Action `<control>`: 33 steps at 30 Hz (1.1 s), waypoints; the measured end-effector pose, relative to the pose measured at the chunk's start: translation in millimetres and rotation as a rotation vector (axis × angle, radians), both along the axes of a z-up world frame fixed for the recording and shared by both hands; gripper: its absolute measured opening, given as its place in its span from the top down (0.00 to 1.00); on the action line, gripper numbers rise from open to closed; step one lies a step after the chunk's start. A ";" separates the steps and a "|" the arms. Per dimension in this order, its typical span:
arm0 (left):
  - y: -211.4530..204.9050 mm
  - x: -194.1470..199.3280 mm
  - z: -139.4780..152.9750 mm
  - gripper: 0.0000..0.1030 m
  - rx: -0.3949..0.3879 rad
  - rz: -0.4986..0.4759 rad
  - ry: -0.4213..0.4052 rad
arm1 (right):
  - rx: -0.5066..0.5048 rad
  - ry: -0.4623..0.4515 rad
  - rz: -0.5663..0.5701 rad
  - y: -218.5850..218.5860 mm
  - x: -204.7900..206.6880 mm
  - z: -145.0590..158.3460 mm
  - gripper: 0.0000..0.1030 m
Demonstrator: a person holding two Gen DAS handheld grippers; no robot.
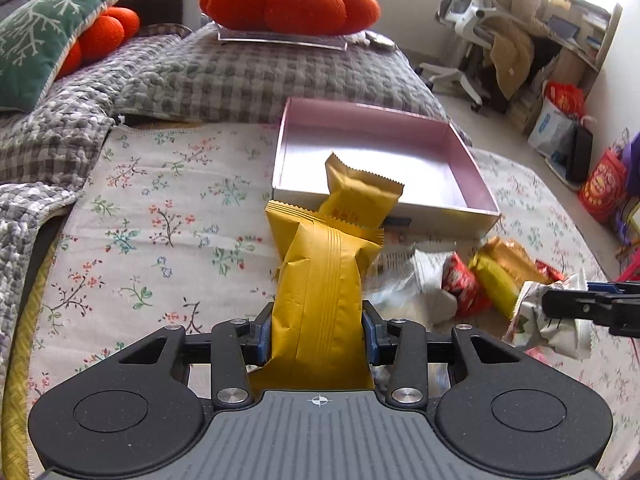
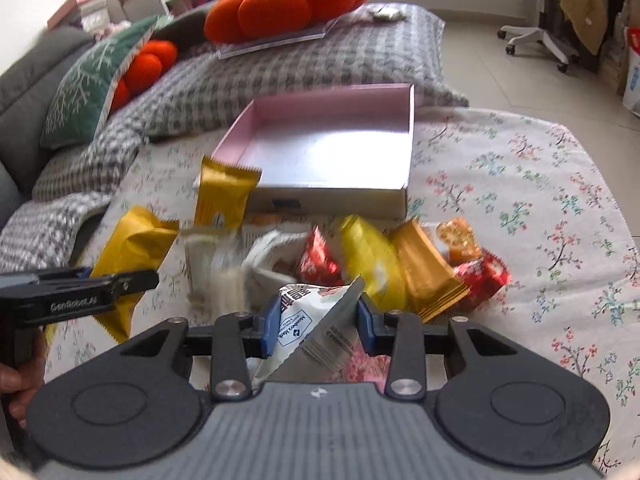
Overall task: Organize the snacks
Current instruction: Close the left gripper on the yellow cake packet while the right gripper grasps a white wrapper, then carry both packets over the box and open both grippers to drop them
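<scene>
Your left gripper (image 1: 318, 334) has its blue-padded fingers (image 1: 262, 338) pressed against both sides of a mustard-yellow crinkled foil snack packet (image 1: 320, 292), which stands upright between them with its serrated top edge pointing away from you. Your right gripper (image 2: 316, 328) has its fingers closed on a white and silver printed snack wrapper (image 2: 316, 320), tilted and creased in the grip. Beyond both lies a loose heap of snacks (image 2: 360, 264) on the floral cloth-covered table (image 2: 520, 208): glossy red, yellow and orange packets, plus pale crumpled wrappers. A second yellow packet (image 1: 360, 196) leans against the near wall of the shallow pink-lined cardboard box (image 1: 460, 148), which sits open just behind the heap. Farther back, a plush orange pumpkin cushion (image 1: 288, 2) rests on a grey checked quilt (image 1: 248, 76).
</scene>
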State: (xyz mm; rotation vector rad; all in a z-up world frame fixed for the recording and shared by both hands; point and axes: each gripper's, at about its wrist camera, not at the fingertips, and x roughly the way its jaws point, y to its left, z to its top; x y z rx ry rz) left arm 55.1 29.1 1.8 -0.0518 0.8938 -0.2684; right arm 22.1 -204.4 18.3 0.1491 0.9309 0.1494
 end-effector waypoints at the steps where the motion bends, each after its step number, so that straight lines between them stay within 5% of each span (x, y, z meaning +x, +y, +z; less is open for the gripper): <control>1: 0.2 0.6 0.5 0.62 -0.002 0.005 -0.006 | 0.006 -0.010 -0.007 -1.9 0.1 2.1 0.66; 12: -8.1 45.1 26.8 0.62 0.000 0.076 -0.172 | 0.037 -0.104 -0.148 -33.2 33.4 14.4 0.66; 19: -7.2 80.8 35.0 0.62 -0.103 0.123 -0.222 | 0.037 -0.142 -0.212 -42.1 57.7 11.2 0.66; 26: -13.1 121.5 19.2 0.62 -0.178 0.106 -0.146 | 0.051 -0.166 -0.233 -43.2 82.3 12.2 0.66; 33: -26.6 156.9 -5.9 0.62 -0.156 0.079 -0.127 | 0.063 -0.127 -0.237 -37.9 105.2 -5.2 0.65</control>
